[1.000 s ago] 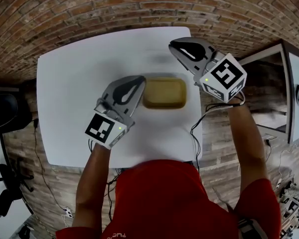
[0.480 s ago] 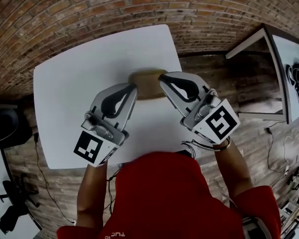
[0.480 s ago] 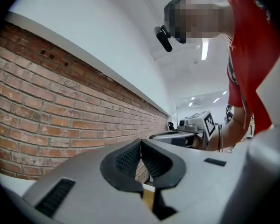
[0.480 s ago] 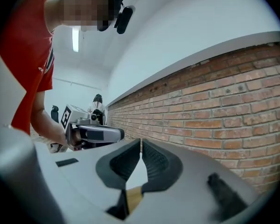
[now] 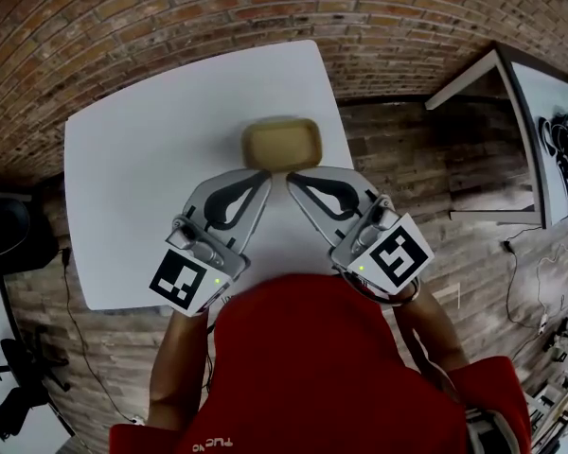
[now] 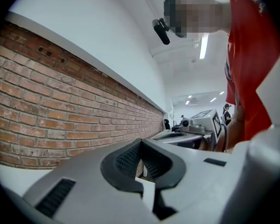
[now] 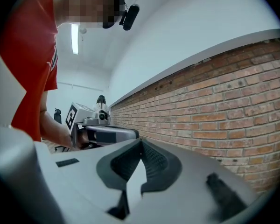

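Tan rounded-rectangular shallow tray point(image 5: 282, 144) sits at the far side of the white square table point(image 5: 133, 159), with both tongs shut just short of it.

We count two grippers, one tray and one table. The left gripper point(image 5: 262, 177) has its jaws pressed together with nothing between them, as its own view shows point(image 6: 141, 142). The right gripper point(image 5: 293, 178) is likewise closed on nothing point(image 7: 141, 142). Their tips point at the tray's near edge, close together, and we cannot tell whether either touches it. Inside the tray we see only its own tan floor. Red-brown brick paving point(image 5: 407, 55) lies around the table.
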Demonstrator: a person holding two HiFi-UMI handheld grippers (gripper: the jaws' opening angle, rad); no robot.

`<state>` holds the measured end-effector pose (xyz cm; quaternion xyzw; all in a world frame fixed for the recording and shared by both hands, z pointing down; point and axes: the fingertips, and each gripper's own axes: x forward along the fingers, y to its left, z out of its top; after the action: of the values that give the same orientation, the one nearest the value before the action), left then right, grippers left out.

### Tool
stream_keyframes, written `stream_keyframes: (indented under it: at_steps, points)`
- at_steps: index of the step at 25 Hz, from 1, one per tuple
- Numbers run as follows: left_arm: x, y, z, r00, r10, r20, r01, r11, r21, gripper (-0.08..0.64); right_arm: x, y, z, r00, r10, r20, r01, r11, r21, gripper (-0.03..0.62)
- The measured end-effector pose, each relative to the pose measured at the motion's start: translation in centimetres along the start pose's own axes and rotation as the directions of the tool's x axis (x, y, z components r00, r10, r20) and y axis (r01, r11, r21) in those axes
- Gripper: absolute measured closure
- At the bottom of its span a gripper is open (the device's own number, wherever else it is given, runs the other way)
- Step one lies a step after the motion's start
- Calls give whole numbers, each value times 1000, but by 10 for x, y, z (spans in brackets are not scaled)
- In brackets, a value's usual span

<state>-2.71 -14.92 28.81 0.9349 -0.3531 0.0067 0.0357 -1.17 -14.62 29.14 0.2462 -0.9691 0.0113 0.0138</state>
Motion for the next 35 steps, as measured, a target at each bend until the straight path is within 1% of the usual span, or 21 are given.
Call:
stream_keyframes:
  at_steps: [3, 8, 13, 19, 26, 32, 35]
  points:
    - [-3, -5, -4, 1000, -1, 0, 1, 1000, -9, 543, -3, 7, -3, 1000, 3, -6, -3, 1000, 3, 563]
    - [-4, -13, -8, 1000, -11, -8, 11, 1000, -12, 543, -8, 9, -2, 1000, 1, -8, -1, 1000, -2, 563]
    - [-4, -15, -11, 1000, -6, -18, 6, 1000, -21, 543, -9, 12, -3, 1000, 7, -9, -7, 1000, -10, 563]
    - [-6, -19, -14, 1000, -13, -21, 12, 1000, -13, 543, -12, 15, -6, 1000, 11, -25, -11, 1000, -11, 563]
    - [-7, -25, -13, 1000, 2, -22, -2, 1000, -22, 544, -17, 20, -9, 999, 21, -40, -22, 1000, -11, 563]
    - [-11, -31, -16, 999, -12, -31, 11, 1000, -15, 543, -19, 25, -7, 999, 26, -33, -26, 1000, -11, 563]
    - [-10, -31, -13, 1000, -6, -21, 5, 1000, -19, 543, -20, 24, -7, 999, 25, -38, -26, 1000, -12, 563]
